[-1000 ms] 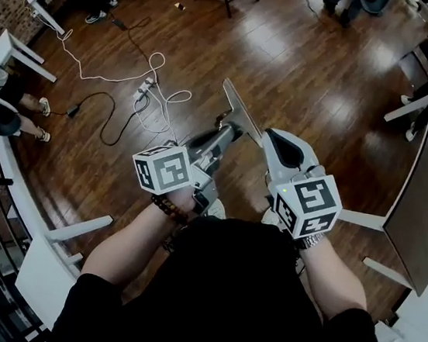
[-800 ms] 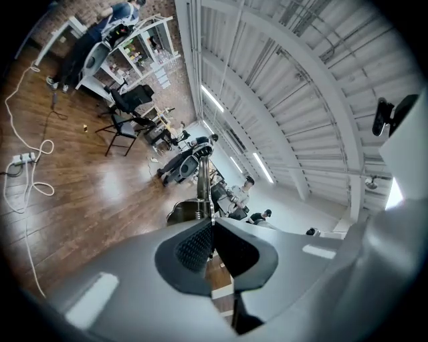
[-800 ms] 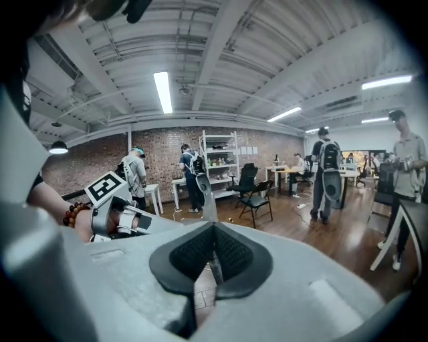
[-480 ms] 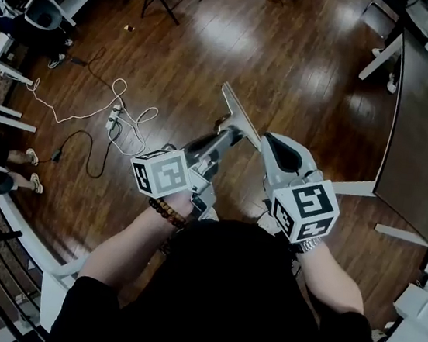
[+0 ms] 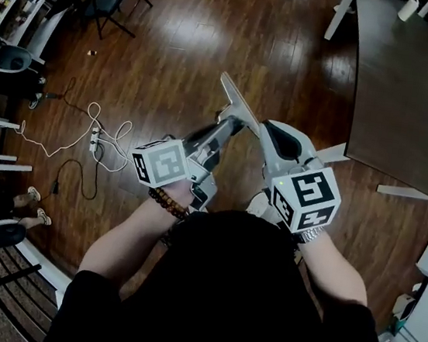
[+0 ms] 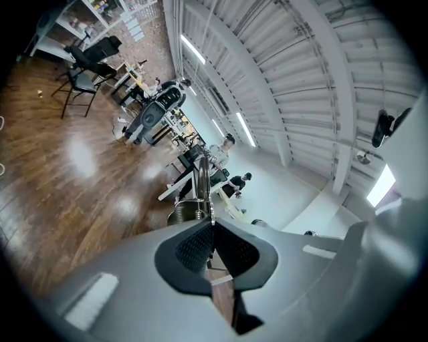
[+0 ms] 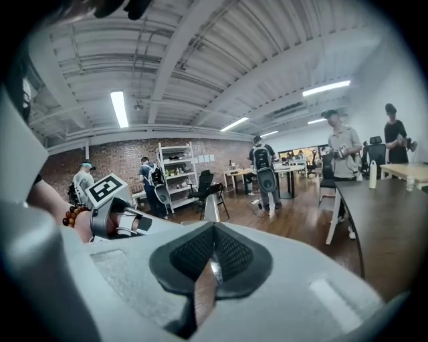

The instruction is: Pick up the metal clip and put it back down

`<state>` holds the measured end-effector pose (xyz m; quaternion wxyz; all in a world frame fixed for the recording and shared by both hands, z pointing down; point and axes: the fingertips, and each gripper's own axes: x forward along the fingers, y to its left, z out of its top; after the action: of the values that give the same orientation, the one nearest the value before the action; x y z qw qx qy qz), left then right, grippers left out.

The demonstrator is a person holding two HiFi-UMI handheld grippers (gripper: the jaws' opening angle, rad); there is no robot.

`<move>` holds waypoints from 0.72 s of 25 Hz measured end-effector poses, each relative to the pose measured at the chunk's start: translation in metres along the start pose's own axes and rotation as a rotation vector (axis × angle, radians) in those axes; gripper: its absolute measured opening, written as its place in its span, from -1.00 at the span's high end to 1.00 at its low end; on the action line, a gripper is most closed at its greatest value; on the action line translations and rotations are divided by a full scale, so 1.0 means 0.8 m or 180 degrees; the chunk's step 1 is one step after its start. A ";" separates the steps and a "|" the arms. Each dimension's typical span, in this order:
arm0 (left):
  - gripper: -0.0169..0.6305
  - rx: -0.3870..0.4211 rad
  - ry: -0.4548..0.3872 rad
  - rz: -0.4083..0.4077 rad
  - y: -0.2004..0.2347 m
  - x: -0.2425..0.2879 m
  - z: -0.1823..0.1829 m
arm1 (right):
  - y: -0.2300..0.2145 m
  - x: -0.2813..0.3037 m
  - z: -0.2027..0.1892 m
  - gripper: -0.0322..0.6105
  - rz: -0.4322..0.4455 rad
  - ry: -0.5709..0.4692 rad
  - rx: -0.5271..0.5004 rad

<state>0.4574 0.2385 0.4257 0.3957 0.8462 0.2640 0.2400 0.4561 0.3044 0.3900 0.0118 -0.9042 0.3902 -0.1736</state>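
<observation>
Left gripper (image 5: 230, 123) clamped, right gripper (image 5: 266, 130) closed, side by side

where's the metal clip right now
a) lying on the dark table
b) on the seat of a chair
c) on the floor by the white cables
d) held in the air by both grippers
d: the metal clip is pinched between the left gripper and the right gripper, above the wood floor and away from the dark table.

We see the flat grey metal clip (image 5: 237, 105) held aloft and slanting, its near end pinched by the left gripper (image 5: 228, 126) and the right gripper (image 5: 263, 131)
</observation>
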 end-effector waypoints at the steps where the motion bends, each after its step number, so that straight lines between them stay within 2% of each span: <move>1: 0.89 0.0010 0.0051 -0.0038 -0.012 0.014 -0.009 | -0.015 -0.015 -0.001 0.93 -0.0060 -0.0016 0.0030; 8: 0.89 -0.0072 0.0381 -0.0244 -0.084 0.109 -0.056 | -0.111 -0.096 -0.009 0.93 -0.0378 -0.0059 0.0205; 18: 0.89 -0.0286 0.0781 -0.0510 -0.124 0.214 -0.096 | -0.205 -0.162 -0.018 0.93 -0.0904 -0.0106 0.0344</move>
<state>0.5126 0.4434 0.4244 0.4158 0.7683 0.3660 0.3208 0.4842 0.5118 0.3896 0.0422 -0.9511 0.2481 -0.1792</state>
